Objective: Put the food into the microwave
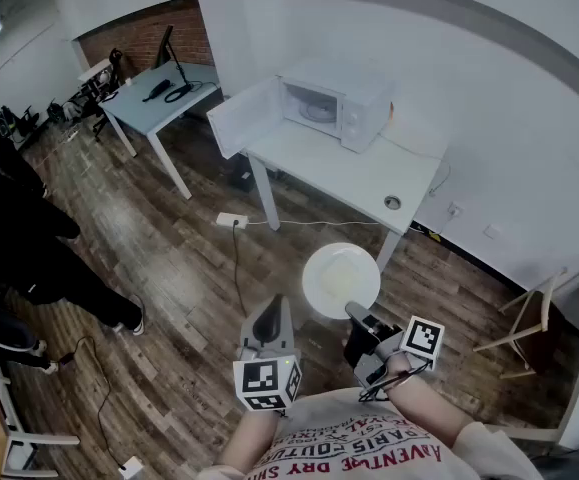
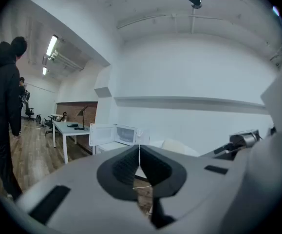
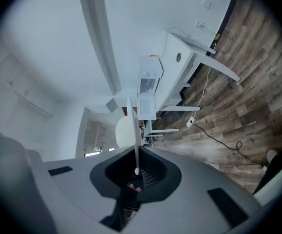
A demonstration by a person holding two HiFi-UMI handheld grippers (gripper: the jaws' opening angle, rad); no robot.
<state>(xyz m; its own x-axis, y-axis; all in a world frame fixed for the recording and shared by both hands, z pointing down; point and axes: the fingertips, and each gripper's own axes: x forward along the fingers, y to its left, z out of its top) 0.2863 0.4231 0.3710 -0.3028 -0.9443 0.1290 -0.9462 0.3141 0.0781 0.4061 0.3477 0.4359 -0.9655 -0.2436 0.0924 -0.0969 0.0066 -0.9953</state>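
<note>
Plate (image 1: 341,280) of food hangs over the floor (image 1: 189,268), well short of the desk (image 1: 369,173). Left tool (image 1: 268,320) pressed together, empty, free for the door. Right tool (image 1: 355,314) pinches the plate's rim, level so nothing slides. Microwave (image 1: 334,106) stands open, ready.

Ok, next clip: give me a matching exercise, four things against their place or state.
1. white microwave's door
2. round white plate
3. left claw
4. white socket block

a. shut, nothing in it
b. lying on the wooden floor
c. swung open
d. rim pinched in the right claw

Pairs: 1-c, 2-d, 3-a, 4-b
</note>
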